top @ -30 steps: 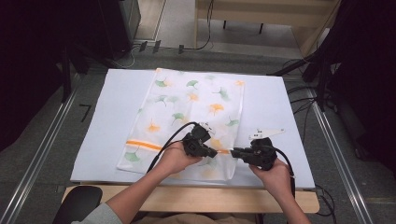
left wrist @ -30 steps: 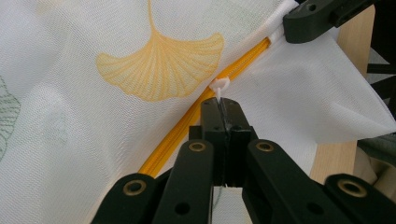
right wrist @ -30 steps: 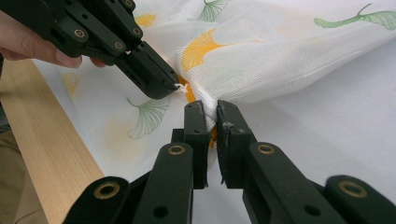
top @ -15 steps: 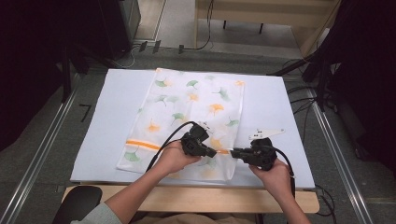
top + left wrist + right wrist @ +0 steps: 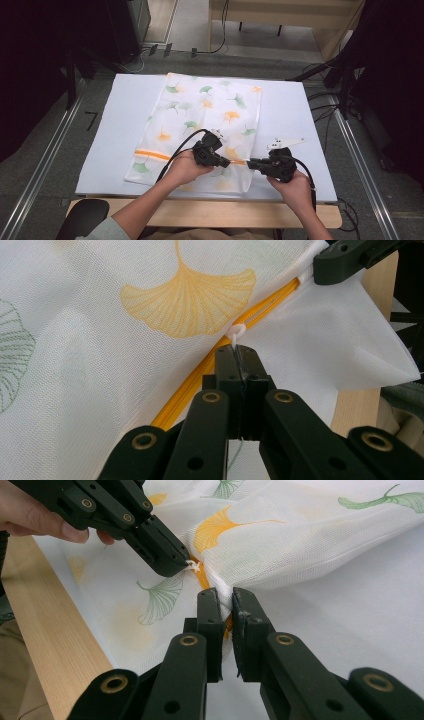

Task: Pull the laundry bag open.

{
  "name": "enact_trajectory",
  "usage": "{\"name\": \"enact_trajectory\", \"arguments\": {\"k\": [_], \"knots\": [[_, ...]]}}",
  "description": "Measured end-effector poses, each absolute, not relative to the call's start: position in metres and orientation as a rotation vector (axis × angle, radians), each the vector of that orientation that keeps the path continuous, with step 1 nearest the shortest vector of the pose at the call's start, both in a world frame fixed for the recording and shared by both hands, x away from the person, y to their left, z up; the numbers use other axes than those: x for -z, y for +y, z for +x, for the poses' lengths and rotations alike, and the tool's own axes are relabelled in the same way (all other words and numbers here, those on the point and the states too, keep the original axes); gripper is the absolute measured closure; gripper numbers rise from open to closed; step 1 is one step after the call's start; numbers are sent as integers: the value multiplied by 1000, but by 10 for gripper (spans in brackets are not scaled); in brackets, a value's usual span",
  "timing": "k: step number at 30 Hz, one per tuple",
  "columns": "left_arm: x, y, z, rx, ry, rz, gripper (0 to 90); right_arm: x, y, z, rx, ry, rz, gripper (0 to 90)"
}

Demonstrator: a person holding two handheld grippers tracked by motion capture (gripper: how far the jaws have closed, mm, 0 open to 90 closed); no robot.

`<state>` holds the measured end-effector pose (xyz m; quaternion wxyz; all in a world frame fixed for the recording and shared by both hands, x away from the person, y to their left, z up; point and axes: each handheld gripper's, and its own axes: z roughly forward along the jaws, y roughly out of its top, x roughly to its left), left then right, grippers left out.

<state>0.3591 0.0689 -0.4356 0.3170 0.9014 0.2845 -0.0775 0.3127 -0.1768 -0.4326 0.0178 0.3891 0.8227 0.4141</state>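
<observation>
A white mesh bag (image 5: 200,115) printed with green and orange ginkgo leaves lies flat on the table, its orange zipper (image 5: 152,155) running near the front end. My left gripper (image 5: 227,162) is shut on the small white zipper pull (image 5: 236,332), seen close up with its jaws (image 5: 239,357) pressed together. My right gripper (image 5: 250,162) faces it from the right and is shut on the bag's fabric at the zipper's end (image 5: 226,600). In the right gripper view the left gripper (image 5: 177,562) holds the pull (image 5: 192,566) just beyond my jaws. The bag's corner is lifted slightly between them.
The bag rests on a pale mat (image 5: 115,130) that covers the table. A wooden front edge (image 5: 200,212) runs below my hands. Metal rails (image 5: 50,150) flank the table, cables (image 5: 325,107) lie at the right, and a dark stool (image 5: 82,220) sits at the lower left.
</observation>
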Motion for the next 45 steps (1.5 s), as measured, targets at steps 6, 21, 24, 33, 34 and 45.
{"name": "enact_trajectory", "arguments": {"k": [6, 21, 24, 33, 34, 45], "knots": [[436, 69, 360, 208, 755, 2372, 900, 433, -177, 313, -1284, 2556, 1207, 851], [436, 74, 361, 182, 755, 2399, 900, 432, -178, 313, -1280, 2548, 1210, 850], [436, 75, 361, 184, 765, 2391, 900, 432, -178, 313, -1280, 2548, 1214, 850], [436, 76, 362, 182, 771, 2387, 900, 432, -179, 313, -1280, 2546, 1213, 849], [436, 77, 362, 184, 771, 2386, 900, 432, -180, 313, -1279, 2544, 1212, 849], [437, 81, 364, 177, 790, 2391, 900, 432, -182, 314, -1285, 2536, 1223, 848]]}}
